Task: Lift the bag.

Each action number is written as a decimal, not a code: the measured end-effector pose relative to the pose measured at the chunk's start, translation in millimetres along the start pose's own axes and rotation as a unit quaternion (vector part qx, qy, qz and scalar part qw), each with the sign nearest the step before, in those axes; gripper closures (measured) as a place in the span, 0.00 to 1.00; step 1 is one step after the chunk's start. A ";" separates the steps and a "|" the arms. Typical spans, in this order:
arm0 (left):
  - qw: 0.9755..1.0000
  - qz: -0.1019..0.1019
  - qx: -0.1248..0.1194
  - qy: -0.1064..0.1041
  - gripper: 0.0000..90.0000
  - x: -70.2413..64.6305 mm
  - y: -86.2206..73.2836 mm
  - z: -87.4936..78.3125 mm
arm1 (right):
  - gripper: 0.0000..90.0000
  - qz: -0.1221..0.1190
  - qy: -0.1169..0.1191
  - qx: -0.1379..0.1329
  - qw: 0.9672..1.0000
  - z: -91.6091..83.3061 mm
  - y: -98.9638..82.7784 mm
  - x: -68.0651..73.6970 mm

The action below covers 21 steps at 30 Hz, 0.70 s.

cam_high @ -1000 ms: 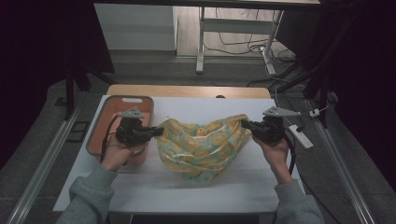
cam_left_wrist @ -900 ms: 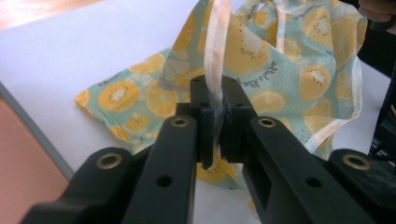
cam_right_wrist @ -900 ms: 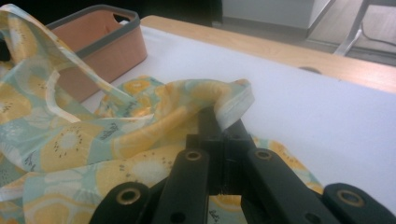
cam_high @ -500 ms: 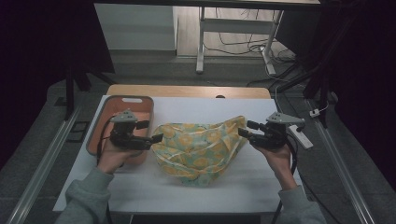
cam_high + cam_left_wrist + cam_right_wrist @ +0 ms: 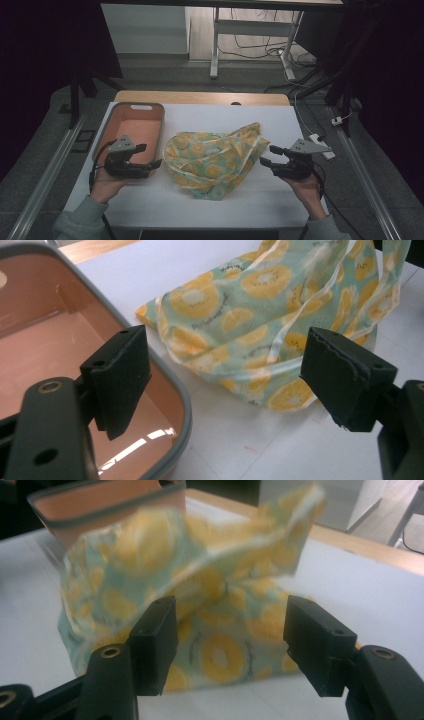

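A crumpled cloth printed with yellow citrus slices on pale green lies in a heap on the white table. My left gripper stands open just left of it, partly over the salmon tray. Its jaws have just been opening wide, then closing a touch, with nothing between them. In the left gripper view the cloth lies beyond the gripper. My right gripper is open just right of the cloth. Its jaws have just been opening, with nothing gripped. The right gripper view shows the cloth past the gripper.
The grey-rimmed tray sits at the table's left, its rim close under my left gripper; it also stands behind the cloth in the right gripper view. A white adapter lies at the right edge. Metal rails flank the table.
Both grippers, earlier shut on the cloth's two ends and holding it stretched, have let go and drawn apart and back. The cloth has sunk into a heap on the table.
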State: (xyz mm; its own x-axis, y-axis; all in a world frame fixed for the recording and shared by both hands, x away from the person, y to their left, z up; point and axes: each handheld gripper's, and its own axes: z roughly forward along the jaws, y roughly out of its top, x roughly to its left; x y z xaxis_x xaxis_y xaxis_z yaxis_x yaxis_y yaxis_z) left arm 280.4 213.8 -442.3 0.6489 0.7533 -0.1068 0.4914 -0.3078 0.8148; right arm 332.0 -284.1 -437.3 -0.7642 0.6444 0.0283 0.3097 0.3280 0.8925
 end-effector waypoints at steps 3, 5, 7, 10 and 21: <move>1.000 -0.010 0.005 0.001 0.23 3.2 -9.6 -0.1 | 0.43 -0.010 -0.001 0.017 1.000 -0.2 -11.3 -0.3; 1.000 -0.011 0.011 0.001 0.23 3.4 -15.5 -1.1 | 0.43 -0.019 -0.007 0.027 0.999 -0.6 -18.2 0.0; 1.000 -0.012 0.017 0.001 0.24 2.7 -20.9 -2.5 | 0.43 -0.017 -0.004 0.031 0.999 -0.7 -24.6 -0.3; 1.000 -0.010 0.025 -0.001 0.24 1.2 -27.3 -3.1 | 0.43 -0.011 -0.006 0.034 0.999 0.1 -30.0 -1.9; 0.999 -0.008 0.033 -0.006 0.24 -0.7 -32.3 0.9 | 0.44 -0.011 -0.004 0.033 0.999 3.1 -31.2 -0.1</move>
State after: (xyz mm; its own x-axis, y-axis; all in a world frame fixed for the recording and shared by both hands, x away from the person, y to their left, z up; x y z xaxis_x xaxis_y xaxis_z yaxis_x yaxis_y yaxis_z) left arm 264.6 222.7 -469.0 0.6469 0.7520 -0.1264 0.5392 -0.3339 0.7731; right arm 324.2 -292.2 -466.6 -0.7669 0.6418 0.0053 0.3300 0.3872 0.8609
